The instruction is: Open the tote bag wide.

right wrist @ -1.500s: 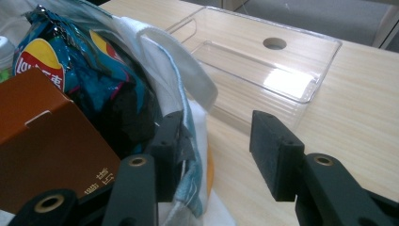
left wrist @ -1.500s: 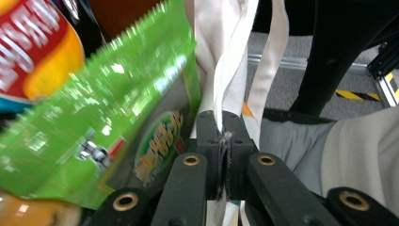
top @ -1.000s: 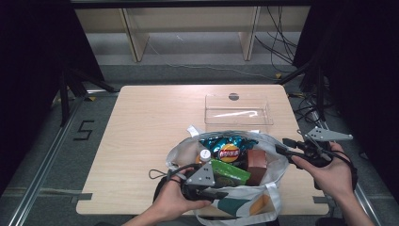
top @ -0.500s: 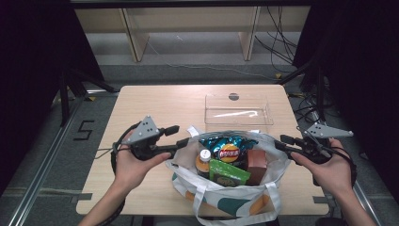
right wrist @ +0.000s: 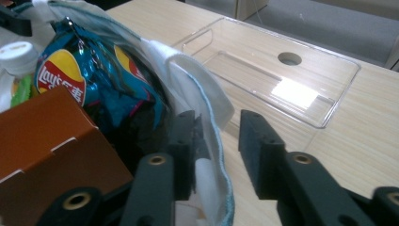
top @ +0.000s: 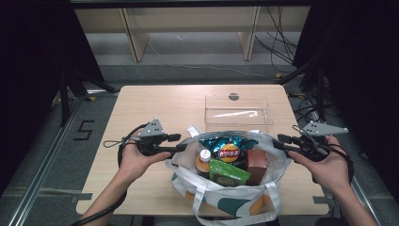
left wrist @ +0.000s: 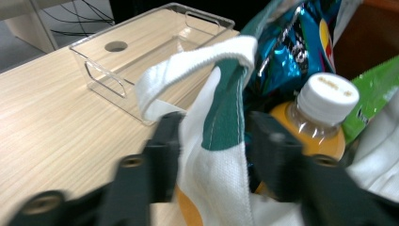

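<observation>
High view: white-and-green tote bag (top: 226,188) sits at the near edge of the tabletop (top: 155,108), packed with a blue chip bag (top: 227,147), a white-capped orange bottle (top: 203,162), a green packet (top: 227,173) and a brown box (top: 256,164). Clear plastic tray (top: 237,109) just behind it. Left tongs (top: 178,142) at the bag's left rim, right tongs (top: 278,141) at its right rim, one hand on each.

Left gripper view: left tongs (left wrist: 214,141) straddle the bag's rim fabric (left wrist: 221,136) below a white handle loop (left wrist: 188,70); jaws have just been closing, fabric between them, whether the pads pinch it I cannot tell. Bottle (left wrist: 310,117) right behind.

Right gripper view: right tongs (right wrist: 217,141) have just been closing too; the rim (right wrist: 209,155) lies against the left jaw, gap to the right jaw, so not gripping. Chip bag (right wrist: 94,75) and brown box (right wrist: 51,136) to the left, tray (right wrist: 282,80) beyond.
</observation>
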`<state>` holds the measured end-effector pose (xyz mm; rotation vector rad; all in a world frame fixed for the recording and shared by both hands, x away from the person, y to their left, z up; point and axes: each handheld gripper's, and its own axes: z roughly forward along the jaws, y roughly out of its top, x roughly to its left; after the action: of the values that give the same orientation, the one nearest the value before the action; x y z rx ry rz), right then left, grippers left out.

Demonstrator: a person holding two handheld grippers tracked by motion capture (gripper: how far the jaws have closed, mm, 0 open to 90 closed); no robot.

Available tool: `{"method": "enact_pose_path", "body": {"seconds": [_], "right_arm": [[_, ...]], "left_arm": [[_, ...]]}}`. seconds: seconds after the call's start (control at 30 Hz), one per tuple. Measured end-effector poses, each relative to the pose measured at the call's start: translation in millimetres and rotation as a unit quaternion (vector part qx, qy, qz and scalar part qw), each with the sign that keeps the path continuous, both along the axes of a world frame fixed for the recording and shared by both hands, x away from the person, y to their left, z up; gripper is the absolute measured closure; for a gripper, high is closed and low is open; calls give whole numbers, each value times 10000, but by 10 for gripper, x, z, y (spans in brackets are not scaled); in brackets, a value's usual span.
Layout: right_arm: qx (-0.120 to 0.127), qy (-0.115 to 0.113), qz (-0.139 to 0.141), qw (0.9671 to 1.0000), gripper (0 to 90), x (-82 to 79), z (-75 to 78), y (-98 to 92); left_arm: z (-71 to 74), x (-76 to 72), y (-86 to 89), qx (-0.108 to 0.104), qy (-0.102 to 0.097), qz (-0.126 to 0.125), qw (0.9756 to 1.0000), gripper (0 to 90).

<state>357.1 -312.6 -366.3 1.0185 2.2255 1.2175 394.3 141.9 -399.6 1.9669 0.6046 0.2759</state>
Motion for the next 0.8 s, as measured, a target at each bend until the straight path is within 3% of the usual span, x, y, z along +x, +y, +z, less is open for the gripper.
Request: {"method": "enact_pose_path", "body": {"seconds": [0.03, 0.1, 0.17, 0.27, 0.37, 0.47, 0.5, 0.8], "right_arm": [[139, 53, -137, 9998, 727, -7, -12, 32], [-45, 134, -41, 9999, 797, 2, -20, 14], [-111, 129, -72, 9998, 857, -2, -34, 23], [-146, 184, -124, 9996, 872, -27, -55, 46], [-806, -145, -61, 9966, 875, -50, -91, 91], [-1030, -197, -39, 9945, 875, -91, -148, 156], [-1109, -236, 2, 9936, 876, -91, -174, 159], [-1294, 213, 83, 9913, 877, -78, -478, 179]], "left_arm": [[-9, 7, -4, 27, 1, 30, 10000, 650], [-22, 20, -20, -19, 72, 17, 10000, 738], [-22, 29, -43, 125, 53, 35, 9999, 782], [-41, 25, -93, 203, 24, 142, 9997, 821], [-94, 14, -149, 384, -59, 177, 9991, 835], [-150, 11, -183, 595, -118, 167, 9980, 843], [-169, 12, -202, 565, -88, 221, 9981, 845], [-393, 57, -351, 1043, -84, 177, 9944, 853]]}}
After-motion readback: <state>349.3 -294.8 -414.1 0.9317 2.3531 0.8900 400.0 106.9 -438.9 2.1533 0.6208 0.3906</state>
